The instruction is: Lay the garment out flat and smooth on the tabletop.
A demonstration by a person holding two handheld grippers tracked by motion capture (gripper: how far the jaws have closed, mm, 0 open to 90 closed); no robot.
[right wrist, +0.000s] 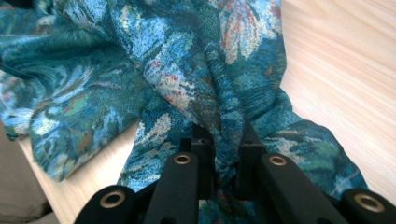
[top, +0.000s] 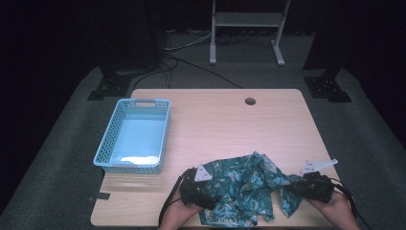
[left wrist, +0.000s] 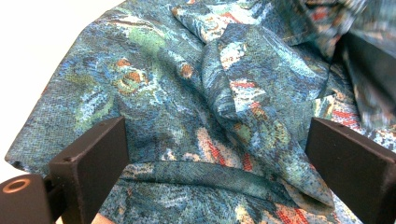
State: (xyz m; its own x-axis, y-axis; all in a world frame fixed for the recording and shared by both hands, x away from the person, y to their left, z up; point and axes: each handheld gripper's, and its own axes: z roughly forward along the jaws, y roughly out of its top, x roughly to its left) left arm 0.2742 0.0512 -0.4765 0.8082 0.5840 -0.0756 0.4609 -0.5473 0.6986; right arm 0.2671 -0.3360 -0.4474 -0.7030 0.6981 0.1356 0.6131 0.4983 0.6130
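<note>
So up top, the floral cloth (top: 244, 184) is lying crumpled along the table's (top: 220, 120) near edge, right of the blue basket (top: 134, 134). Left gripper (left wrist: 215, 163) is sitting wide open over it. Right gripper (right wrist: 226, 158) is pinching a bunched fold.

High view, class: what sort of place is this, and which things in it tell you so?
Probably a recording studio or lab, not a home: a lone wooden table stands on grey carpet against dark surroundings, with loose cables and a white metal stand behind.
</note>
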